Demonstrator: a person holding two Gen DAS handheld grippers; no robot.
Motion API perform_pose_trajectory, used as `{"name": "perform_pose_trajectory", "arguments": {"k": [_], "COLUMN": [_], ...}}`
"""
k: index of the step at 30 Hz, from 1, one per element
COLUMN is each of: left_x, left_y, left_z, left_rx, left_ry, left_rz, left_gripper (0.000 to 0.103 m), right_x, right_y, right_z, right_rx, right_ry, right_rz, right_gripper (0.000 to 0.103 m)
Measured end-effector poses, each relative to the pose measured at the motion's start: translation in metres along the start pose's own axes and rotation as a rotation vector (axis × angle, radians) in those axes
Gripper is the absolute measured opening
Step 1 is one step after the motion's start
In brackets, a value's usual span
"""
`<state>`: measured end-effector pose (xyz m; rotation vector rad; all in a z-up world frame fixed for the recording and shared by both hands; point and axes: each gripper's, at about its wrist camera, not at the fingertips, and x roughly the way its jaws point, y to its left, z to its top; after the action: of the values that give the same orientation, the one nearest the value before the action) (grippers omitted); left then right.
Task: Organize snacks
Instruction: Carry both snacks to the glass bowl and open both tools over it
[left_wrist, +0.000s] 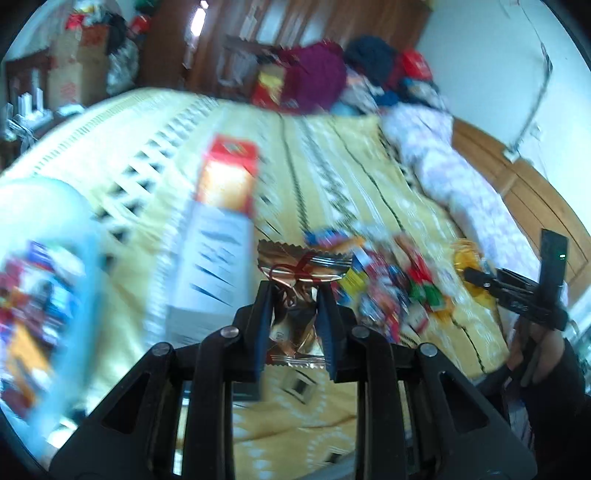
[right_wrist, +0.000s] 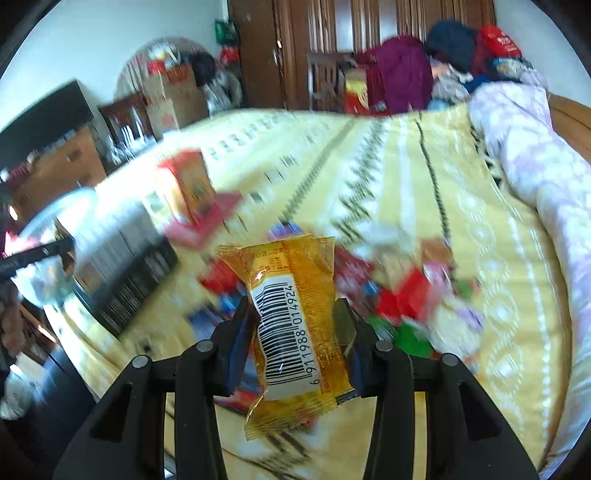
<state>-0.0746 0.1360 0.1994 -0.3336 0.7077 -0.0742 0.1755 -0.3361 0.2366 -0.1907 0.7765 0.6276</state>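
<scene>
Bedspread (right_wrist: 406, 177): yellow woven cloth, matt, patterned stripes. On it, a pile of small snack wrappers (left_wrist: 388, 280), glossy plastic. Gold foil packet (left_wrist: 295, 266): shiny, crinkled, serrated edges. Orange packet (right_wrist: 295, 325): translucent glossy film with a white paper-like barcode label. Beyond the bedspread, dark polished wood wardrobe (right_wrist: 332, 37). Grippers' frames: matt black plastic.

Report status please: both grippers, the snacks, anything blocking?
Left gripper shut on gold-wrapped candy. Right gripper shut on orange snack packet. Snack pile remains on bed. Nothing blocking.
</scene>
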Motion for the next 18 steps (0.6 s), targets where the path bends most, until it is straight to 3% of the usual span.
{"name": "perform_pose_trajectory", "arguments": {"k": [4, 8, 14, 18], "left_x": [-0.040, -0.076, -0.111, -0.114], "left_y": [0.035, 0.082, 0.162, 0.198], "left_z": [0.016, 0.021, 0.019, 0.017], "left_rx": [-0.034, -0.109, -0.263, -0.326], "left_ry": [-0.096, -0.156, -0.191, -0.174], "left_rz": [0.070, 0.148, 0.265, 0.343], "left_gripper": [0.025, 0.025, 0.025, 0.025], "right_x": [-0.005, 0.004, 0.028, 0.045], "right_y": [0.042, 0.112, 0.237, 0.319], "right_z": [0.041, 0.085, 0.127, 0.137], "right_rx": [0.020, -0.036, -0.150, -0.225], "right_ry": [-0.078, -0.108, -0.108, -0.080], "right_rz": [0.107, 0.232, 0.420, 0.521], "right_gripper": [0.047, 0.047, 0.047, 0.047]}}
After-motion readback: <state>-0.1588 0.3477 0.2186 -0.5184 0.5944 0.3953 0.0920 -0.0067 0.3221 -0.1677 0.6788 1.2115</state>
